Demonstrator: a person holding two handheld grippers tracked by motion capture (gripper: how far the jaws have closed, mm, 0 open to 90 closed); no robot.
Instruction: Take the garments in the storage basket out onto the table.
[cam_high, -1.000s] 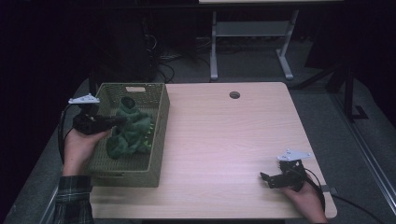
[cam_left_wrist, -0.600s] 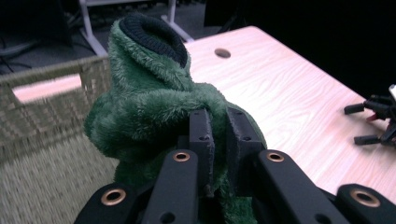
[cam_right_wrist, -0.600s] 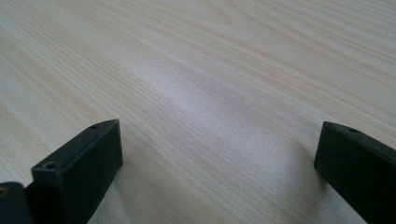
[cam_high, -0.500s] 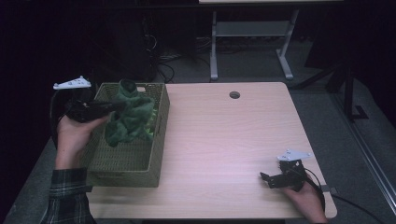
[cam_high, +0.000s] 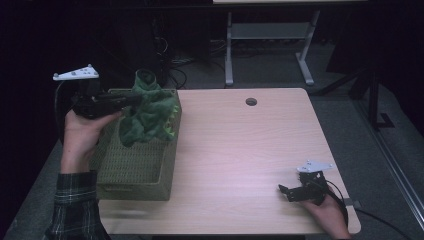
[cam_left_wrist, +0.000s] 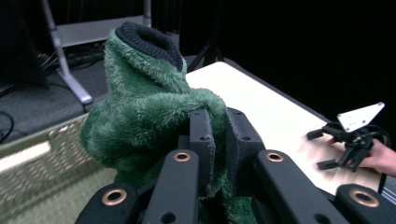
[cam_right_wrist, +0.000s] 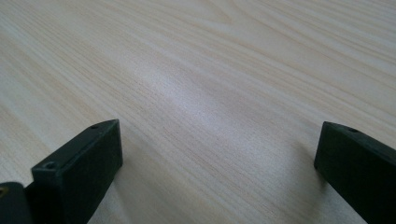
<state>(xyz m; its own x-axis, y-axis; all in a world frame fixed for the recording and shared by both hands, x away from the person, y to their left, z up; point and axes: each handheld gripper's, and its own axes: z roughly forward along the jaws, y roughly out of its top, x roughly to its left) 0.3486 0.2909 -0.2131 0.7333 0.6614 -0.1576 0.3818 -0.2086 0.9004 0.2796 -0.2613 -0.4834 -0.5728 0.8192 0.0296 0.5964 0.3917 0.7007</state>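
Lifted since a second ago, the left gripper (cam_high: 131, 101) now holds the green plush toy (cam_high: 148, 112) above the woven basket (cam_high: 135, 170), no longer down inside it. Its jaws are clamped on a fold of fur, seen close in the left gripper view, which also shows the toy's dark knitted cuff. Far from the basket, the right gripper (cam_high: 285, 191) hasn't budged, jaws wide apart over bare table (cam_right_wrist: 210, 70).
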